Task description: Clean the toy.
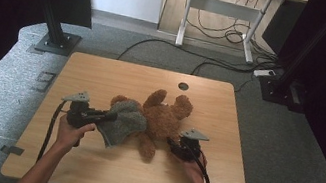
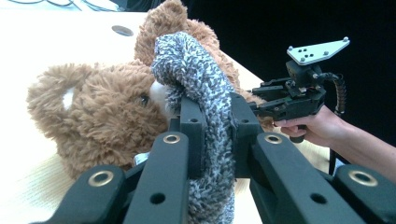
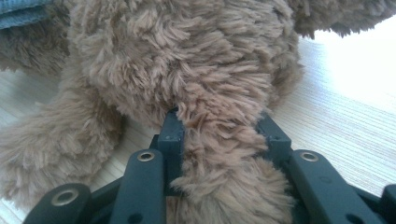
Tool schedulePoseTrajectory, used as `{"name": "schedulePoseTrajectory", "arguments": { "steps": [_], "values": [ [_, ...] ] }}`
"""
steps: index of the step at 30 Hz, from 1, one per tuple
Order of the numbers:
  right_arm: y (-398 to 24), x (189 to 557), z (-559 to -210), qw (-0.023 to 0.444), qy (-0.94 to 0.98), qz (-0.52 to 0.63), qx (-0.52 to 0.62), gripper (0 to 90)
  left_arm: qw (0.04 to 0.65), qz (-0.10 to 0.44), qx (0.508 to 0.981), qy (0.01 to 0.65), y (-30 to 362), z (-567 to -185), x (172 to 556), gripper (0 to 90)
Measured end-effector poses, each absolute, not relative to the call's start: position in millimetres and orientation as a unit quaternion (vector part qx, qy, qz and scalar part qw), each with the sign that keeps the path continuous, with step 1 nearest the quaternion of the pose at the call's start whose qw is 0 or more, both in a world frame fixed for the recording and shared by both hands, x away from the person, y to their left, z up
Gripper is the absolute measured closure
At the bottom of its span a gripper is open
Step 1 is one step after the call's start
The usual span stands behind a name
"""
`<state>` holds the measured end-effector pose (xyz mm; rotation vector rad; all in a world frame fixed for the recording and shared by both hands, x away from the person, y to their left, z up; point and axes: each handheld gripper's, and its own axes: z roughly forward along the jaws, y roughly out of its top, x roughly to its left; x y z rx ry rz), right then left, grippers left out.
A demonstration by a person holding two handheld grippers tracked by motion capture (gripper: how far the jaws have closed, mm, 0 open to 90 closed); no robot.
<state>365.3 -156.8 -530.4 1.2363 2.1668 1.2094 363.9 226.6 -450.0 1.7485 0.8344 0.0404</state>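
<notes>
high view: a brown teddy bear (image 1: 162, 118) lies at the centre of the frame on the wooden worktop (image 1: 103, 76). its long axis runs on a diagonal, from the head at centre left to a limb that ends at the upper right of centre; another limb points toward the lower edge of the frame. a grey knitted garment (image 1: 123, 124) covers the head end and hangs toward lower centre. the left hand-held gripper (image 1: 111, 117), left of centre, is clenched on this garment. the right hand-held gripper (image 1: 173, 144), right of centre, grasps a limb of the bear at its lower side.

left gripper view: the black jaws rise from the bottom edge and pinch a fold of the grey knitted garment (image 2: 205, 112) between them, at centre frame. the bear's head (image 2: 93, 112) sits at centre left, its face partly hidden behind the knit. the other gripper (image 2: 294, 100) and the hand that carries it appear at centre right.

right gripper view: the jaws press on a furry brown limb (image 3: 219, 154) at lower centre. the bear's body is cut off by the top edge. a strip of blue fabric (image 3: 21, 14) at the upper left corner is too cropped to identify.

no brand, label or writing can be read. the worktop's near edge is cut off at the bottom of the high view.
</notes>
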Motion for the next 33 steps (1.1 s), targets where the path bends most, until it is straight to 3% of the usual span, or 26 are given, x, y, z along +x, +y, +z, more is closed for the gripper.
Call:
{"name": "schedulePoseTrajectory", "arguments": {
  "steps": [21, 33],
  "values": [
    [-157.5, 365.0, -533.2, 0.182, 0.763, 0.435, 0.443, 61.7, 0.561, 0.016, 0.759, 0.329, 162.5, -427.0, 406.2, 79.1],
    [-157.4, 364.3, -534.0, 0.184, 0.763, 0.435, 0.441, 61.7, 0.542, 0.013, 0.769, 0.338, 137.0, -432.1, 432.6, 78.8]
  ]
}}
